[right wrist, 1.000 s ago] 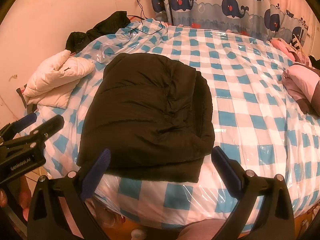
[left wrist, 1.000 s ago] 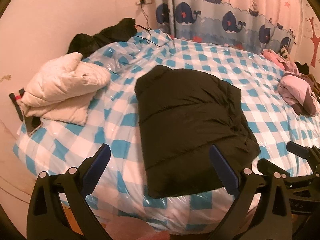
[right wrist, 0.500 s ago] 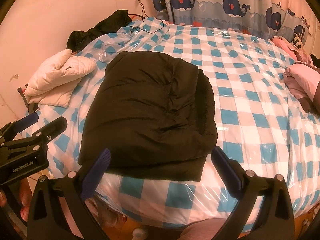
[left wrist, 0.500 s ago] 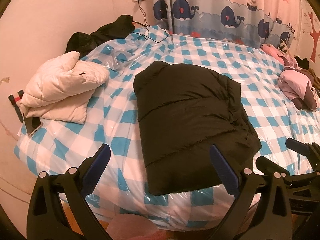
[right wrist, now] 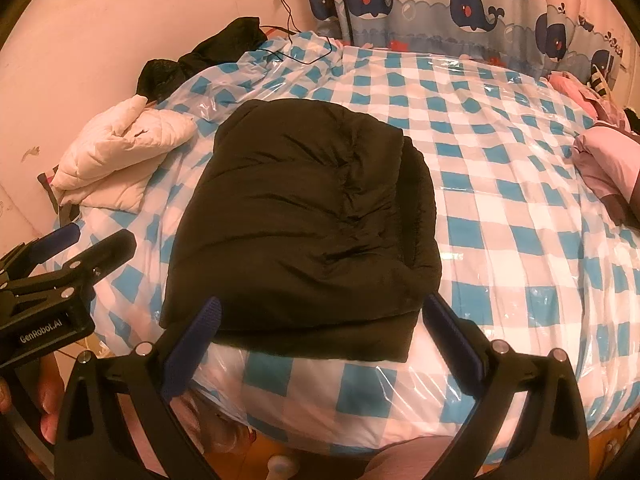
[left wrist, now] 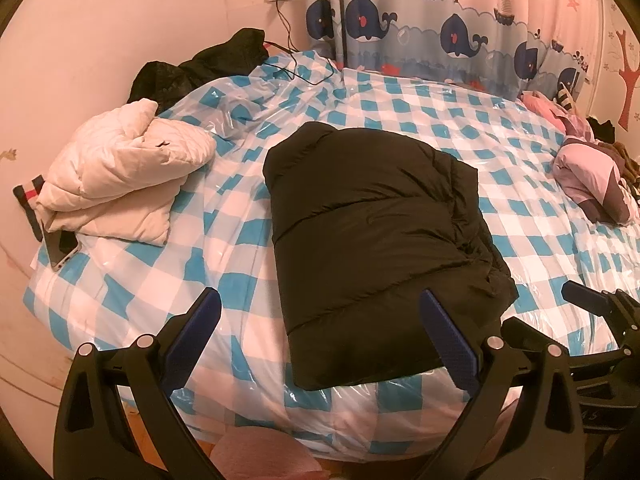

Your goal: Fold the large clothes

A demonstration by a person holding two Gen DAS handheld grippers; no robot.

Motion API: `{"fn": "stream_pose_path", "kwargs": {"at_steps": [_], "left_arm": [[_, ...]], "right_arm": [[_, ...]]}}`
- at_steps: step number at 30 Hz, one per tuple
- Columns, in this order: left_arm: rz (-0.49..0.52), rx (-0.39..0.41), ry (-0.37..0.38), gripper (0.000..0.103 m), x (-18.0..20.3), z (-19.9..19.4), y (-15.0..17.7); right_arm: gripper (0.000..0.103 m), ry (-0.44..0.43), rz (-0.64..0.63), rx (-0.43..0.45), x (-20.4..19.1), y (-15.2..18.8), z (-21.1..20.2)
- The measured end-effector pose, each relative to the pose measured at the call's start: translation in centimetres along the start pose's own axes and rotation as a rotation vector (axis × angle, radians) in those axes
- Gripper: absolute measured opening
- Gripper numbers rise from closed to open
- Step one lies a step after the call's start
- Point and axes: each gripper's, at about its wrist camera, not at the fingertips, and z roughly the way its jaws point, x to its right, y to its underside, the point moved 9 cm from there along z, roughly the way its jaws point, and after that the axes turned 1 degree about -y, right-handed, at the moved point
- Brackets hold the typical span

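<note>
1. Black quilted puffer jacket (right wrist: 300,236), already doubled into a thick rectangle, is lying at the near edge of the blue-and-white checked bed under clear plastic sheeting (right wrist: 500,216); its near hem is sitting just in front of your right gripper (right wrist: 320,344).
2. You are holding both claws spread wide and grasping nothing: the right gripper is hovering at the hem, and the left gripper (left wrist: 320,332) is hovering off the jacket's left side, its right finger overlapping the jacket's near corner in the left wrist view.
3. You are, as I judge it, between folds: either finishing this jacket or about to fold it once more. A further fold is calling for both claws to pinch the near hem corners, catching every layer, and carry them toward the far edge without dragging the slippery plastic.
4. Farther left, a cream quilted jacket (left wrist: 120,184) is sitting folded, with a phone (left wrist: 60,250) tucked at its near edge.
5. At the far right, a pink and purple garment (left wrist: 592,184) is lying bunched, seemingly awaiting folding.
6. Beyond, a whale-print curtain (right wrist: 460,8) is hanging.
</note>
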Motion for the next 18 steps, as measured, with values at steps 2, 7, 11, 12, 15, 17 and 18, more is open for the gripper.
{"fn": "stream_pose_path", "kwargs": {"at_steps": [2,7,11,12,15,17,18], "left_arm": [[0.001,-0.001,0.002,0.095,0.11,0.00,0.02],[-0.001,-0.002,0.001,0.095,0.13,0.00,0.00],[-0.001,-0.002,0.003,0.095,0.14,0.00,0.00],[0.000,-0.001,0.002,0.095,0.06,0.03,0.00],[0.000,-0.002,0.003,0.095,0.15,0.01,0.02],[-0.001,-0.001,0.003,0.095,0.20,0.00,0.03],[-0.001,-0.001,0.002,0.095,0.21,0.00,0.03]], "right_arm": [[0.097,-0.002,0.001,0.000,0.14,-0.02,-0.04],[0.097,-0.004,-0.001,-0.003,-0.16,0.10,0.11],[0.097,-0.009,0.000,-0.007,-0.36,0.26,0.28],[0.097,-0.009,0.001,-0.006,-0.30,0.24,0.25],[0.097,-0.014,0.003,-0.009,-0.44,0.41,0.40],[0.097,-0.014,0.003,-0.008,-0.32,0.38,0.40],[0.097,-0.014,0.004,-0.008,-0.37,0.41,0.42]]}}
